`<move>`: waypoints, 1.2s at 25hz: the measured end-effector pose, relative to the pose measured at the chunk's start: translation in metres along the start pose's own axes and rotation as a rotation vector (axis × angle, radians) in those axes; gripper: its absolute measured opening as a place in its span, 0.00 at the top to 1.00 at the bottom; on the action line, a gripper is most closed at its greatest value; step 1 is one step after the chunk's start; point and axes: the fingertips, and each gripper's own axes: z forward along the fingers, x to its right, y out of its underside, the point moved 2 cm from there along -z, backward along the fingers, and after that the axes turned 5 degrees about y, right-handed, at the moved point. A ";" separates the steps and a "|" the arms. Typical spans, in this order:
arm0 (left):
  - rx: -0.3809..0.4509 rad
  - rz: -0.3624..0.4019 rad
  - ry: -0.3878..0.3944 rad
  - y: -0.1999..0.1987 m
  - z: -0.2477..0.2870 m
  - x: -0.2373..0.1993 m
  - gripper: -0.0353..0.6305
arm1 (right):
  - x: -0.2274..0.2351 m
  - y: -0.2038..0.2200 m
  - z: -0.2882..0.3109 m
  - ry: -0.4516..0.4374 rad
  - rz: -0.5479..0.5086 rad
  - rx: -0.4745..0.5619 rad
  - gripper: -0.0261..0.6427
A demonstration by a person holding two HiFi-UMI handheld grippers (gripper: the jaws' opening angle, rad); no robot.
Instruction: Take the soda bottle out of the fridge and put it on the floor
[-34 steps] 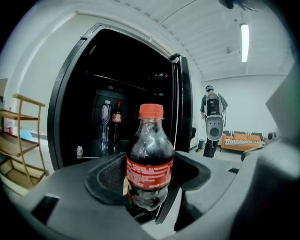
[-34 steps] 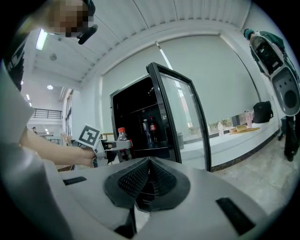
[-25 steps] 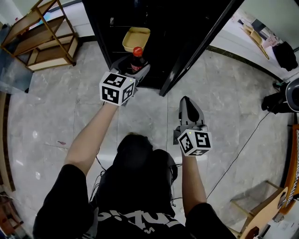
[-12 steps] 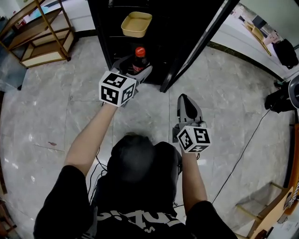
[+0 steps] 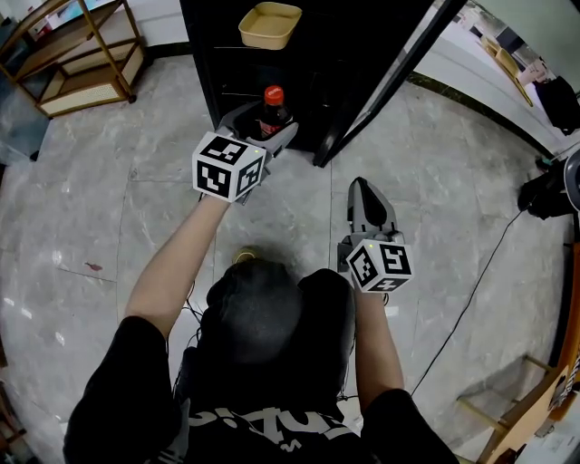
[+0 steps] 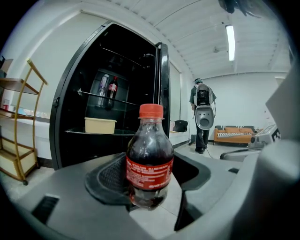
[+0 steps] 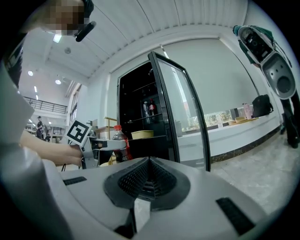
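A soda bottle (image 5: pixel 272 109) with dark drink, a red cap and a red label stands upright between the jaws of my left gripper (image 5: pixel 258 122), which is shut on its lower body (image 6: pixel 149 164). The bottle hangs at the open front of the black fridge (image 5: pixel 344 54), low and near its bottom edge. My right gripper (image 5: pixel 361 188) is shut and empty, over the floor to the right of the fridge door (image 5: pixel 390 86). From the right gripper (image 7: pixel 149 161) view the bottle (image 7: pixel 121 140) shows at the left, in front of the fridge shelves.
A yellow tub (image 5: pixel 269 23) sits on a fridge shelf, with two bottles (image 6: pixel 108 89) on a higher shelf. A wooden shelf unit (image 5: pixel 72 54) stands at the left. A cable (image 5: pixel 471 299) crosses the tiled floor at the right. A person (image 6: pixel 202 115) stands far off.
The left gripper with the bottle has drawn back from the fridge shelves, so the yellow tub now lies farther from it. The right gripper has hardly moved.
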 end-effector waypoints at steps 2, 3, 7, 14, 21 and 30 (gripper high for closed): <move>-0.009 -0.005 -0.004 0.017 0.000 0.000 0.50 | 0.000 0.010 0.001 -0.003 -0.002 -0.010 0.93; -0.013 -0.013 -0.007 0.027 0.000 -0.001 0.50 | 0.001 0.015 0.001 -0.005 -0.003 -0.016 0.93; -0.032 -0.045 -0.019 0.068 0.002 -0.003 0.50 | 0.002 0.035 0.004 -0.009 0.005 -0.041 0.93; -0.073 -0.029 -0.010 0.138 0.010 0.002 0.50 | 0.001 0.074 0.016 -0.023 0.013 -0.079 0.93; -0.094 -0.029 -0.016 0.204 0.017 0.005 0.50 | 0.000 0.108 0.019 -0.047 0.043 -0.106 0.93; -0.134 -0.038 -0.042 0.285 0.031 0.006 0.50 | -0.001 0.126 0.026 -0.089 0.069 -0.126 0.93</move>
